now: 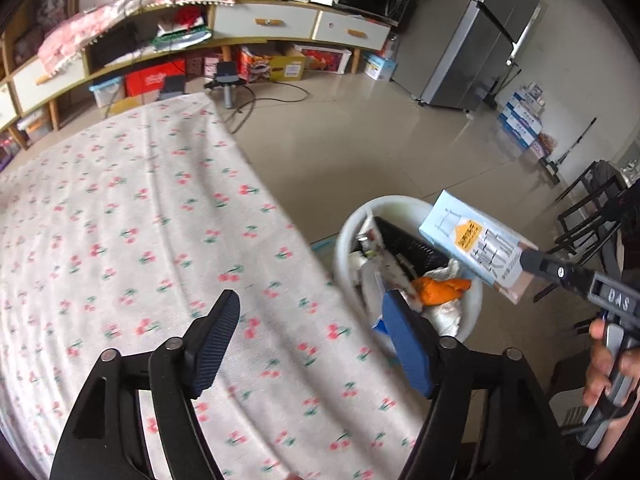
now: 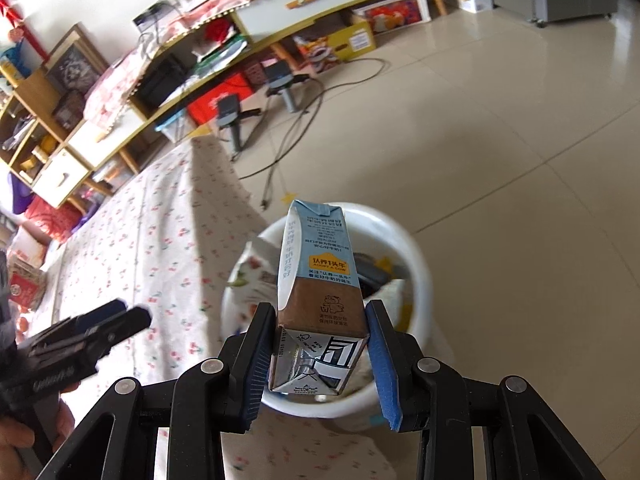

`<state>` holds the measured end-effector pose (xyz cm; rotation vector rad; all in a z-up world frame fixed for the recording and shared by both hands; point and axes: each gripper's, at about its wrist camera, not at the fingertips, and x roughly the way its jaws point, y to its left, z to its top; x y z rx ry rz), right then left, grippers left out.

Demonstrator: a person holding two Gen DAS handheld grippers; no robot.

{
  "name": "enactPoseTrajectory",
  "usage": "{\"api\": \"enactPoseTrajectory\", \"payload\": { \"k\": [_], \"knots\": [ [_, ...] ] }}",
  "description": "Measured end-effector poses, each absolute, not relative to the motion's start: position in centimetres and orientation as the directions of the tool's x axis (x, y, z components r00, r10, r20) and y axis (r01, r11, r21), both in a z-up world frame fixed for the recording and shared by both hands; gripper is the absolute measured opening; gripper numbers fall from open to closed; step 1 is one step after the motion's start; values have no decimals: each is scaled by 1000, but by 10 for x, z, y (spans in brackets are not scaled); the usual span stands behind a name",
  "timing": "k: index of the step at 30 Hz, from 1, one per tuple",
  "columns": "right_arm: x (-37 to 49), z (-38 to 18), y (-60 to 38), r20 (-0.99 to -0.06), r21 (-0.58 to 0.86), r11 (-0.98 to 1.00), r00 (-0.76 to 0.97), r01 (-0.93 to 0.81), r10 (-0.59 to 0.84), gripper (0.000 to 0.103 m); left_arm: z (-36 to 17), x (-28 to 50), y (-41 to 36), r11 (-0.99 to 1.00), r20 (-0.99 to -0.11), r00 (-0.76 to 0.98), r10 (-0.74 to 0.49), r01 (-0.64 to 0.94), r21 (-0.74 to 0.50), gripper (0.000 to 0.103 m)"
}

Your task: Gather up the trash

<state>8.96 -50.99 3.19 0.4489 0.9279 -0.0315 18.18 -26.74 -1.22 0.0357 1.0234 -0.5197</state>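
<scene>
Above the white bin (image 2: 416,264), the right gripper (image 2: 320,356) holds a milk carton (image 2: 316,276) by its brown end, one pad on each side of it. The right wrist view shows its narrow face with an orange label reading "ADOPT A COW" and small print too fine to read. Its long axis runs away from the camera, with the blue folded end farthest and over the bin's mouth.

From the left wrist view the carton (image 1: 476,248) shows its broad pale-blue face instead, tilted across the bin (image 1: 348,236), and the other tool's body carries the letters "DAS". This view also shows an orange scrap (image 1: 440,289) and papers inside the bin. The left gripper (image 1: 310,344) stands wide apart with nothing between its pads, over the cherry-print cloth (image 1: 120,220).
</scene>
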Motion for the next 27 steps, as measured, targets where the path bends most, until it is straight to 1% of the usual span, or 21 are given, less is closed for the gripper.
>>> {"api": "enactPoseTrajectory", "payload": {
  "k": [2, 4, 5, 6, 7, 8, 12, 14, 18, 20, 25, 27],
  "knots": [
    [97, 29, -505, -775, 369, 906, 607, 207, 177, 41, -10, 177, -253, 895, -822, 443, -357, 416, -164, 90],
    [105, 25, -501, -776, 360, 910, 607, 207, 169, 42, -9, 171, -239, 908, -818, 478, -319, 402, -119, 95],
    [109, 21, -501, -783, 355, 909, 601, 219, 162, 48, -10, 167, -233, 914, -817, 490, -303, 394, -103, 99],
    [112, 18, -501, -791, 355, 905, 590, 233, 159, 56, -10, 164, -226, 920, -816, 502, -286, 383, -86, 101],
    [114, 14, -502, -799, 361, 898, 579, 250, 160, 70, -10, 162, -220, 925, -816, 511, -269, 374, -71, 103],
    [113, 12, -503, -801, 369, 892, 575, 261, 163, 73, -9, 161, -214, 929, -816, 518, -256, 365, -59, 103],
    [113, 14, -502, -798, 359, 899, 582, 252, 156, 74, -6, 152, -186, 942, -817, 527, -235, 329, -59, 103],
    [111, 17, -499, -793, 342, 907, 592, 245, 139, 78, -5, 147, -173, 948, -820, 522, -234, 310, -73, 103],
    [104, 26, -491, -775, 306, 922, 625, 238, 96, 83, -3, 127, -148, 956, -823, 520, -230, 280, -90, 103],
    [97, 32, -485, -762, 288, 928, 643, 236, 72, 87, -2, 116, -139, 958, -821, 520, -235, 268, -104, 103],
    [71, 48, -468, -739, 252, 940, 673, 231, 33, 91, 3, 89, -119, 972, -825, 533, -189, 221, -81, 103],
    [59, 58, -461, -724, 241, 943, 690, 230, 17, 92, 6, 80, -111, 974, -823, 532, -197, 206, -100, 103]
  ]
}}
